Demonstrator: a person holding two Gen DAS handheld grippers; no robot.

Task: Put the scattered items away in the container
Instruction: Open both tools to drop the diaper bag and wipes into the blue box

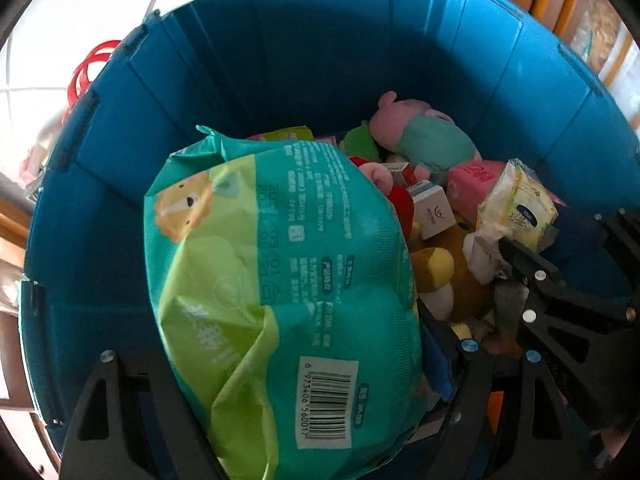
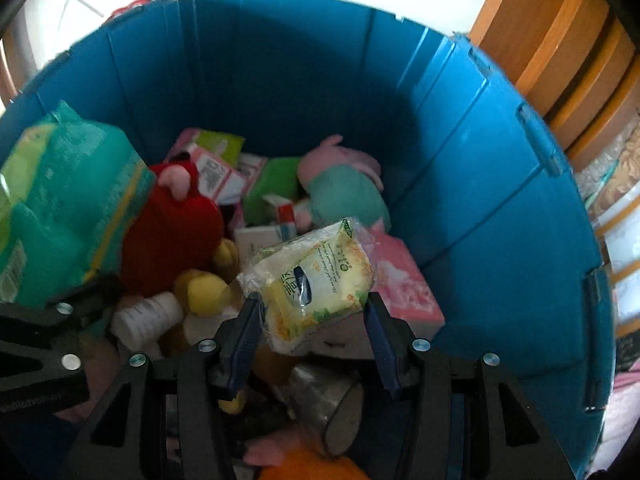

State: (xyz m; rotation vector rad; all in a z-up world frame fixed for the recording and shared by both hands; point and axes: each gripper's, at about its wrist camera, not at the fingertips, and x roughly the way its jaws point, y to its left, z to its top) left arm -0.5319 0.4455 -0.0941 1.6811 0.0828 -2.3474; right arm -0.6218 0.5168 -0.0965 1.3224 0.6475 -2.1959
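Blue bin [image 1: 520, 92]: a big round bin with tall blue walls. Both grippers are over it, pointing down into it.
Green wipes pack [image 1: 280, 280]: a big soft green pack with a lion picture and a barcode. It is up above the pile, near the bin's left wall.
Left gripper [image 1: 276, 420]: its two black fingers are squeezed on the green wipes pack, one on each side.
Pile in the bin: it covers the bin's floor. A pink pig toy in a green dress [image 2: 344, 192] lies by the far wall. A red plush toy [image 2: 172, 232] lies next to the green pack. A pink pack [image 2: 404, 280] lies by the right wall. There is a small white box [image 1: 432, 208] and a white bottle [image 2: 148, 318] too.
Yellow tissue pack [image 2: 316, 280]: a small shiny pack, held above the pile near the bin's middle.
Right gripper [image 2: 310, 312]: its blue pads press on both sides of the yellow tissue pack.
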